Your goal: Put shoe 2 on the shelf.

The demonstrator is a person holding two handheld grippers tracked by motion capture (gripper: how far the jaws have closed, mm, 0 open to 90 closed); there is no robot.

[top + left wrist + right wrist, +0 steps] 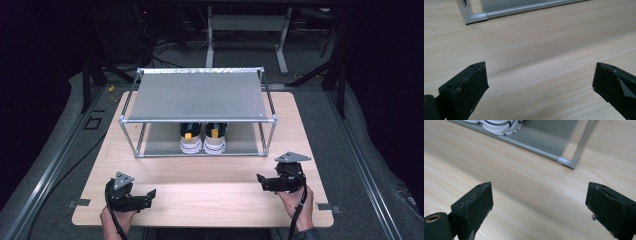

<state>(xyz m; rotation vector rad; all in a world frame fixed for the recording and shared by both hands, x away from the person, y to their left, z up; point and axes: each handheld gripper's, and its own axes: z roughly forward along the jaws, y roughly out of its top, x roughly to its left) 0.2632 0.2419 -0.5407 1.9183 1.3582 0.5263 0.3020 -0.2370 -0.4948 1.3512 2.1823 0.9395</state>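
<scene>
A pair of sneakers [202, 138] is seen stored side by side on the lower tier of a metal-framed shoe rack [197, 95], toes outward, at mid-width, presumably so that the upper tier is left free and the shoes can be reached from the front. The left tool [148, 196] and the right tool [261, 181] are held low over the near part of the surface [200, 200], well apart from the rack, each with jaws released and nothing between them; the work is judged complete or idle. The surface is a pale wood-grain board; beyond it, dark flooring, cables and metal stand legs are seen in a dim room.
</scene>
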